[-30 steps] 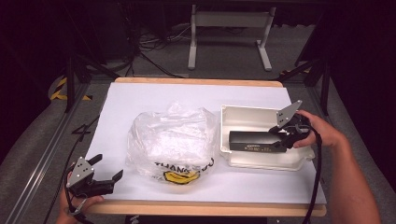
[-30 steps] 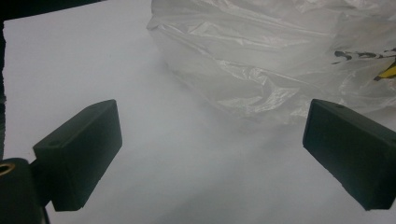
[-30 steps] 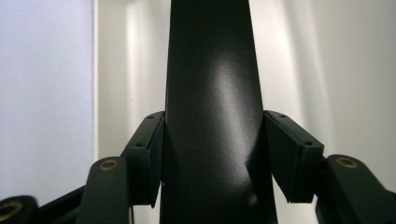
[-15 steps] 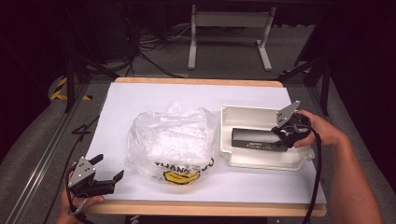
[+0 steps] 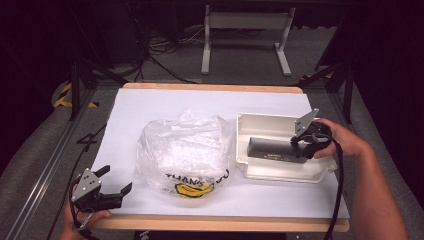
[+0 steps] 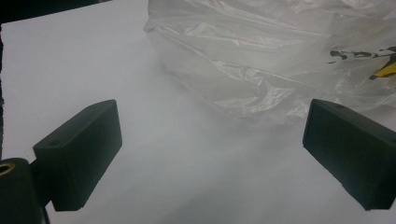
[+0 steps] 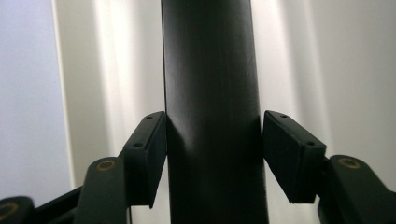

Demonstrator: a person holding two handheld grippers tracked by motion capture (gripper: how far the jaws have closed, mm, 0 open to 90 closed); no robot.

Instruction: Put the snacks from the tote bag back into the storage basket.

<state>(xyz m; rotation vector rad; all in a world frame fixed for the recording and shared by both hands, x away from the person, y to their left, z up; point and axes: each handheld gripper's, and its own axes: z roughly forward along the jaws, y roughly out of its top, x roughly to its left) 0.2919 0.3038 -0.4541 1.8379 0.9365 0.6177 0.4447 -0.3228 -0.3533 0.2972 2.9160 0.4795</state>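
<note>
Little has shifted since the earlier frames: both hands rest where they were. Right gripper is clenched on the dark flat bar, its pads pressing either long side, likely to lift it from the white foam tray beneath. Left gripper waits released on the white table beside the crumpled plastic bag, probably ready to steady it

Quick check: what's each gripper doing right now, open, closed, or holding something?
Left gripper: open, holding nothing, jaws wide beside the plastic bag.
Right gripper: closed on the black box over the white tray.
</note>
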